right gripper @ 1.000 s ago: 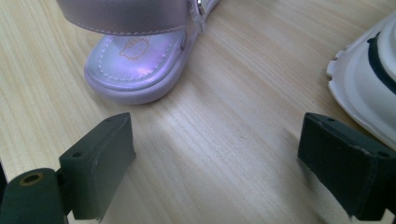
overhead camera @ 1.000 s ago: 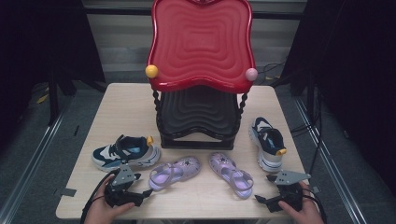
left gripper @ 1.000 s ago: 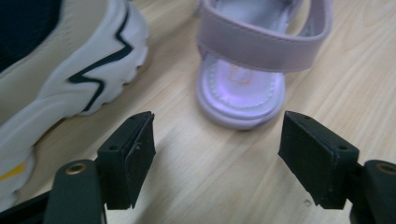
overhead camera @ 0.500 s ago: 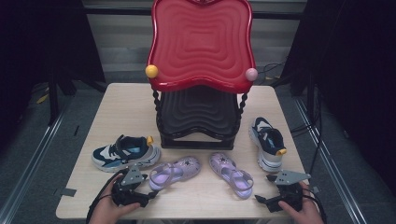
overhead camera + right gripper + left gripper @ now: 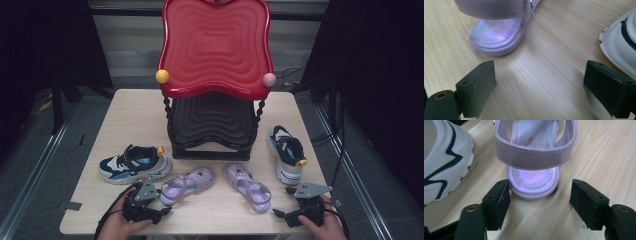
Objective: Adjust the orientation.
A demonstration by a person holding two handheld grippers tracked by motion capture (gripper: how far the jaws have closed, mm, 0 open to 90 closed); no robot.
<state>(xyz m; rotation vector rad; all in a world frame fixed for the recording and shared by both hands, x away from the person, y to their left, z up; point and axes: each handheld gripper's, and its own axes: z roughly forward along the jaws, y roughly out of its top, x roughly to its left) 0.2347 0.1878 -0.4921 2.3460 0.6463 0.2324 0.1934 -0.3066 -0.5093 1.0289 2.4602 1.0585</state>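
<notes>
My left claw (image 5: 540,202), released but closing, straddles the sandal (image 5: 534,157) heel just ahead; I centre it before clenching.

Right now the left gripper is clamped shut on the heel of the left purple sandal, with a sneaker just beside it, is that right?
Not quite. The left gripper is open, not clamped: in the left gripper view its jaws have just been closing but stand either side of the left purple sandal heel, one pad at its edge, the other clear of it. The sneaker does sit just beside it.
</notes>
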